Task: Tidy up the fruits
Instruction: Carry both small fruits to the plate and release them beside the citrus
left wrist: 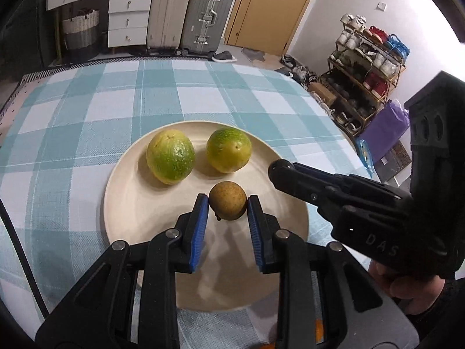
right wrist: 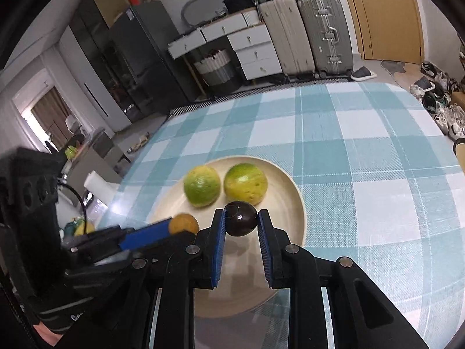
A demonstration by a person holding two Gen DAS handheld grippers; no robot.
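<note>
Left gripper (left wrist: 228, 203) clamps a small brown fruit (left wrist: 228, 200) over the cream plate (left wrist: 122, 203), right gripper (right wrist: 241, 218) pinches a dark round fruit (right wrist: 241, 218), two green citrus fruits (left wrist: 170, 157) behind.

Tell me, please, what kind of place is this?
Probably a lived-in home, in a room near the entrance. A table with a checked tablecloth stands by suitcases, a crowded shoe rack and a wooden door.
</note>
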